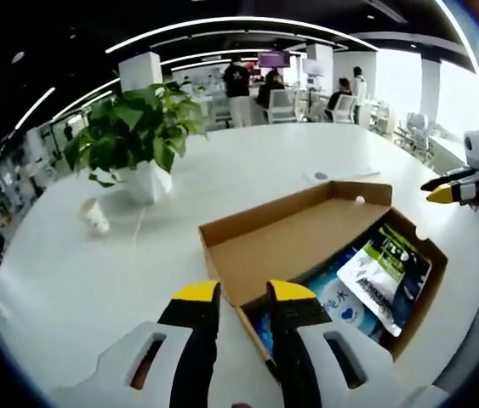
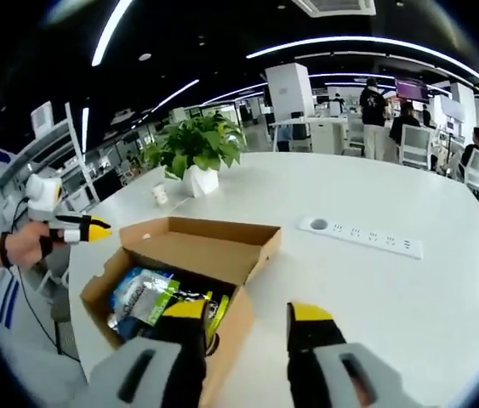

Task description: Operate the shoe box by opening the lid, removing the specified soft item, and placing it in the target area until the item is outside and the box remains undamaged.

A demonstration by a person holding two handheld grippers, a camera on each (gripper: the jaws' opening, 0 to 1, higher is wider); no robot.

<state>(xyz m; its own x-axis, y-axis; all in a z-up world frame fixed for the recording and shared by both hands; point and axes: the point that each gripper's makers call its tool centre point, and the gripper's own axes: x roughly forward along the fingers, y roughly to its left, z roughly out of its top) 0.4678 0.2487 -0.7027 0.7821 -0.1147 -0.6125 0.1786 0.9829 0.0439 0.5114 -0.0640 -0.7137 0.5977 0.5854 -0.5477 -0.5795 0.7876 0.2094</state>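
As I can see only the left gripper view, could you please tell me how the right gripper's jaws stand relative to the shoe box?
Observer: The right gripper is open, with one jaw over the near corner of the shoe box and the other over the bare table.
Operator: Is anything held between them?
Observer: No, the gap shows just the box wall and tabletop.
Operator: How does my left gripper look from there?
Observer: The left gripper sits beside the box's far corner, seemingly apart from it, in a hand wearing a dark wristband.
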